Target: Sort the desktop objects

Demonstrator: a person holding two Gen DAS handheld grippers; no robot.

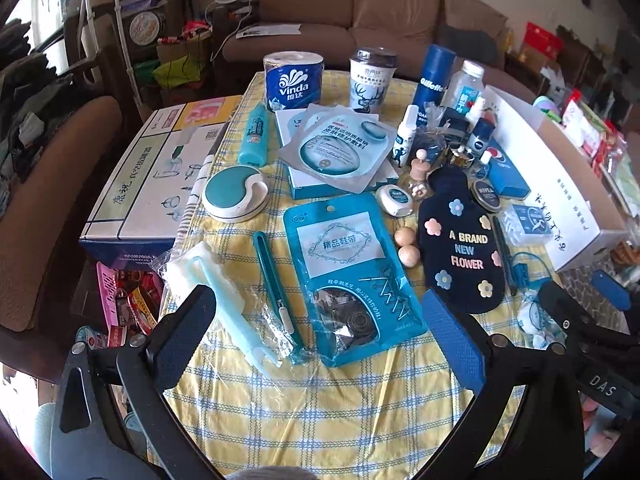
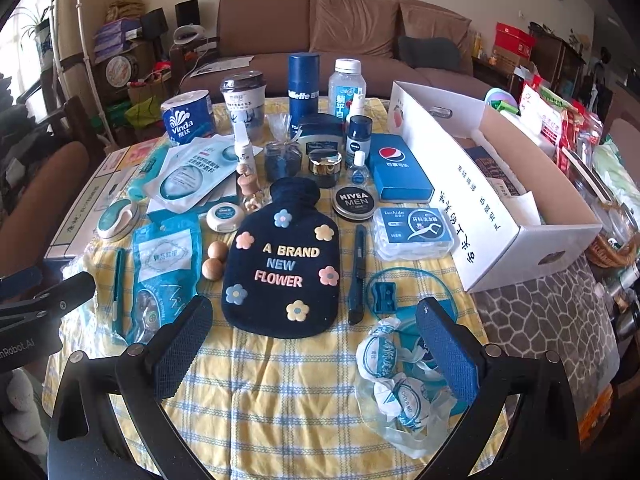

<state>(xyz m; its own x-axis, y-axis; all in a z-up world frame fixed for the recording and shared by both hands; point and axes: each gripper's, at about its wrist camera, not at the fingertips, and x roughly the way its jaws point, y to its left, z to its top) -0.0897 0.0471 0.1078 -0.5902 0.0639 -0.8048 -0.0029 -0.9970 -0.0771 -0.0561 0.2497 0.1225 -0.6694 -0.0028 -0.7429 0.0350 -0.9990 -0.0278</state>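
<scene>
A crowd of mostly blue and white desktop objects covers the yellow-and-blue checked tablecloth (image 2: 280, 400). Near its middle lies the navy plush hot-water-bottle cover with pastel flowers and "A BRAND NEW FLOWER" lettering (image 2: 280, 268). Just left of it sit two small wooden balls (image 2: 214, 260), touching each other, and beyond them the teal plastic shoelace pouch (image 1: 348, 272) with a slim teal pen-like tool (image 1: 276, 284) beside it. To the cover's right lie a dark narrow utility knife (image 2: 357, 276), a teal pencil sharpener (image 2: 383, 294) and a clear box of floss picks (image 2: 414, 232); a round black Nivea Men tin (image 2: 354, 202) rests at the cover's upper right.

The left gripper (image 1: 320, 340) hovers above the near end of the shoelace pouch, its jaws spread wide, grasping nothing. The right gripper (image 2: 316, 344) hangs over the near edge of the cloth, likewise wide apart and empty; its right finger is above a clear bag of wrapped sweets (image 2: 396, 384), though contact cannot be judged.

At the back stand a Vinda toilet roll (image 2: 188, 118), a lidded paper cup (image 2: 244, 98) and a blue Gillette can (image 2: 304, 86). A long white cardboard box (image 2: 472, 216) sits open along the table's right side.
</scene>
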